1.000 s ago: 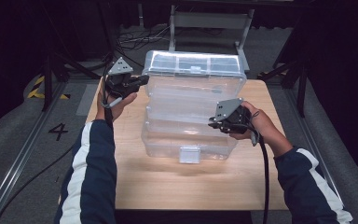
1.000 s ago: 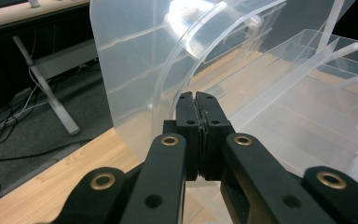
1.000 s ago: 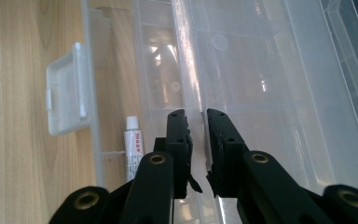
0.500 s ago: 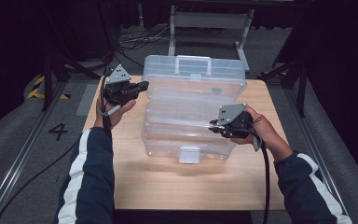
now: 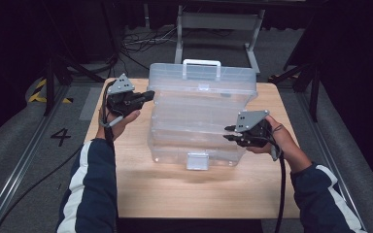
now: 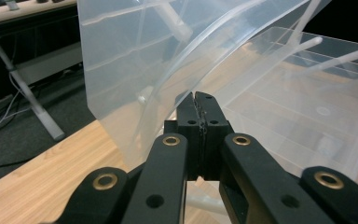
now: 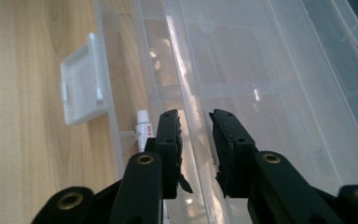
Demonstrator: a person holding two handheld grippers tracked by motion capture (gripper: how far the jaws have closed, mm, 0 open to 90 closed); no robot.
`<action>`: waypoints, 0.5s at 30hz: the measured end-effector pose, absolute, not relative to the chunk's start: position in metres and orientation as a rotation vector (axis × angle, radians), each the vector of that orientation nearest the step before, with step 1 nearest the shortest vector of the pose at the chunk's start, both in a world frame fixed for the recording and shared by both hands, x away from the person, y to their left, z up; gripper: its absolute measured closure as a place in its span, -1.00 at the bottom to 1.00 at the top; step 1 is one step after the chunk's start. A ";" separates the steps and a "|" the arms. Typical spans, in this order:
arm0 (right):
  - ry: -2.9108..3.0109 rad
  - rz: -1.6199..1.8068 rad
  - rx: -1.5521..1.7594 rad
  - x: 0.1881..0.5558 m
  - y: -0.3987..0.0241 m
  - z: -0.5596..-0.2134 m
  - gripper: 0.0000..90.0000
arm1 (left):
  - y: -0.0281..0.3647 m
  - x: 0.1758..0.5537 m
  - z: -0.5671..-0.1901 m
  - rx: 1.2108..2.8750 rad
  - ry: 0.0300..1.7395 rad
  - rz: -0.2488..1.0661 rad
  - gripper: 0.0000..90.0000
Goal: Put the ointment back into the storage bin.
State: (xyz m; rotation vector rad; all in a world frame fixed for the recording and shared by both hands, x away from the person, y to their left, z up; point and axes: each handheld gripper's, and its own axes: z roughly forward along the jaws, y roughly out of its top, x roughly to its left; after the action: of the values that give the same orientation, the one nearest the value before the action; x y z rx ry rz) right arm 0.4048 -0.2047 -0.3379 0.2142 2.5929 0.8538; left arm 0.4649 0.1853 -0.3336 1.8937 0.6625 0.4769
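Clear, ribbed plastic organiser box (image 5: 201, 121) with white handle (image 5: 201, 63) and white latch (image 5: 197, 160), centred on smooth pale wood table (image 5: 175, 194), lid raised and leaning back. Left gripper (image 5: 148, 94): black jaws pressed together at the box's left edge, whether on plastic cannot be told. Right gripper (image 5: 228, 133): jaws apart, just opening, astride the lid rim (image 7: 193, 140), pads off it. Compared with a second earlier: lid swung further open, handle now at the far side.
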 end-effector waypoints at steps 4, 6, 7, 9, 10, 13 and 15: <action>2.580 0.913 0.241 0.403 -0.214 -0.339 0.58 | 0.185 0.462 -0.335 1.899 0.657 0.480 0.99; 2.577 0.964 0.264 0.403 -0.220 -0.340 0.58 | 0.186 0.460 -0.336 1.898 0.654 0.478 0.99; 2.573 0.995 0.282 0.404 -0.224 -0.341 0.58 | 0.186 0.460 -0.337 1.898 0.650 0.471 0.99; 2.557 1.014 0.300 0.403 -0.229 -0.342 0.55 | 0.185 0.458 -0.338 1.898 0.648 0.471 0.99; 2.552 1.020 0.314 0.402 -0.231 -0.342 0.54 | 0.184 0.457 -0.338 1.899 0.636 0.471 0.99; 2.528 1.028 0.333 0.399 -0.239 -0.340 0.53 | 0.180 0.453 -0.338 1.924 0.619 0.487 1.00; 2.506 1.046 0.361 0.397 -0.247 -0.338 0.50 | 0.177 0.451 -0.339 1.934 0.612 0.495 1.00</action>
State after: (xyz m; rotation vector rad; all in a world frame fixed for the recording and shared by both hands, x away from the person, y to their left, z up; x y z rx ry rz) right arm 0.3967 -0.2467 -0.3381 0.3609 2.5059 1.0464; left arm 0.4514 0.1768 -0.3393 1.9338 0.6117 0.4945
